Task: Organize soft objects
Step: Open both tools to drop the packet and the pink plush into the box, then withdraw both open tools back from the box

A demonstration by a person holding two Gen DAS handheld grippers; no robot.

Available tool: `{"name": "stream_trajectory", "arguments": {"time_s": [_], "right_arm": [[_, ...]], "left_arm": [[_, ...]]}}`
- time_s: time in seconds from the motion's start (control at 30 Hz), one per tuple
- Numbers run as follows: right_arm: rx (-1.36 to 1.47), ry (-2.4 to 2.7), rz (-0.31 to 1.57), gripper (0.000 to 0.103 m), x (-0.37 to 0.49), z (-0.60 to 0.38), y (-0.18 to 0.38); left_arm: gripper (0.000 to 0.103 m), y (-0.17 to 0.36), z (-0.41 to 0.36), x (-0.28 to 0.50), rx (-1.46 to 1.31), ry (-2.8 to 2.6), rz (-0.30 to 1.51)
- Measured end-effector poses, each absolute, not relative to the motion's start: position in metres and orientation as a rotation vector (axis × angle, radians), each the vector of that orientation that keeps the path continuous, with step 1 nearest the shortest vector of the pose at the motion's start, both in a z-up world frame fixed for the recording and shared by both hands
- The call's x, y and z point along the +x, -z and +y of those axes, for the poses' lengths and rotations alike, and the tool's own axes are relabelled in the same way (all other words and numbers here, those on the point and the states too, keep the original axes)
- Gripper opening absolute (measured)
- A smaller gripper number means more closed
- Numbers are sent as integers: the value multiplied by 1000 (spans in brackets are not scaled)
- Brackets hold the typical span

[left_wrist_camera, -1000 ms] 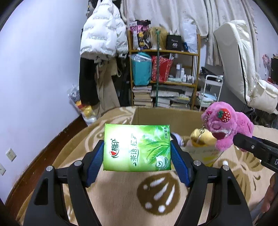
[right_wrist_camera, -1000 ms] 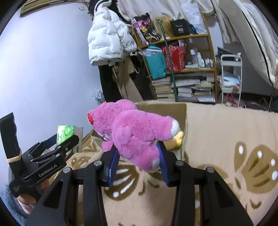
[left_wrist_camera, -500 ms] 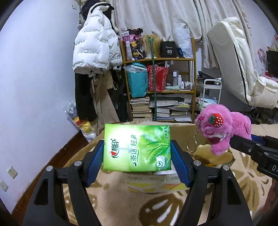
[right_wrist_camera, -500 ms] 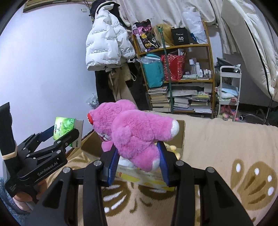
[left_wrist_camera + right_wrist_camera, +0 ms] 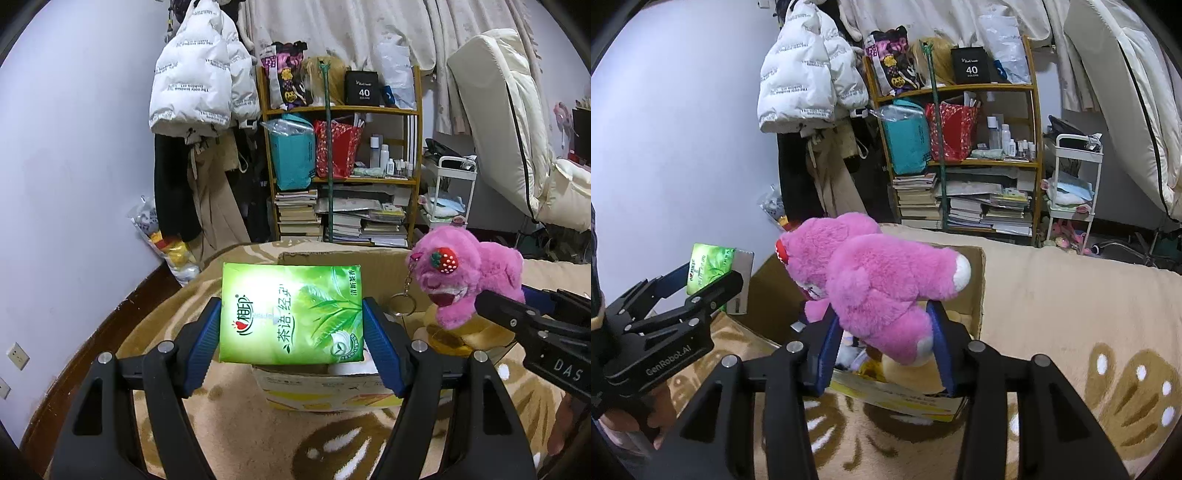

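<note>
My left gripper point(image 5: 291, 328) is shut on a green tissue pack point(image 5: 291, 314) and holds it above the near edge of an open cardboard box point(image 5: 332, 384). My right gripper point(image 5: 884, 343) is shut on a pink plush bear point(image 5: 879, 277) and holds it over the same box point(image 5: 977, 280). The bear also shows in the left wrist view point(image 5: 469, 280), with a strawberry patch and a key ring. The left gripper and tissue pack show in the right wrist view point(image 5: 709, 269). A yellow plush point(image 5: 461, 334) and white items lie inside the box.
The box stands on a beige patterned blanket point(image 5: 258, 435). Behind it are a wooden shelf point(image 5: 340, 155) with books and bags, a white puffer jacket point(image 5: 199, 77) on a rack, a white trolley point(image 5: 450, 195) and a cream recliner point(image 5: 517, 147) at right.
Both grippers have tilted up and drawn nearer the box with their loads. The box now sits lower and closer in both views. Both grips are unchanged.
</note>
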State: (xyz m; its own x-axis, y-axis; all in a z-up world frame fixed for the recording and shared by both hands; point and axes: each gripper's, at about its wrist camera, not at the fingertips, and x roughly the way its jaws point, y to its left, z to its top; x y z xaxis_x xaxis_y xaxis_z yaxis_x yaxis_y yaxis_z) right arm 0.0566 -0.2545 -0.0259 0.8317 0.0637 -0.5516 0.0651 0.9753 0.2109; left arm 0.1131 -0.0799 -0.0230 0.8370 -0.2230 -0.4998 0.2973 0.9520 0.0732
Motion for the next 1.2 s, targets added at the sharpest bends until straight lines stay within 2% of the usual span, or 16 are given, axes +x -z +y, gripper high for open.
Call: {"name": "stream_trajectory", "arguments": {"time_s": [0.37,0.47,0.63,0.8,0.97,1.03,1.2], "right_arm": [[227,-25,623,49,63,-254,35],[232,-18,623,49,63,-256,35],[240,-10,629,51,63,-259,34],[238,-4,616,62,57,-260,29],[181,19,584,79,45,-256,19],[179,20,575,82,41,-256,15],[185,45,560,91,27,-256,6]], "left_arm": [[74,35,-89,121,176,304,563],[87,34,-91,118,198,283,545],[92,30,-89,114,200,274,524],[93,29,-84,111,213,251,518],[95,20,-77,104,208,238,504],[99,16,-73,98,206,234,493],[100,7,-64,81,212,217,467]]}}
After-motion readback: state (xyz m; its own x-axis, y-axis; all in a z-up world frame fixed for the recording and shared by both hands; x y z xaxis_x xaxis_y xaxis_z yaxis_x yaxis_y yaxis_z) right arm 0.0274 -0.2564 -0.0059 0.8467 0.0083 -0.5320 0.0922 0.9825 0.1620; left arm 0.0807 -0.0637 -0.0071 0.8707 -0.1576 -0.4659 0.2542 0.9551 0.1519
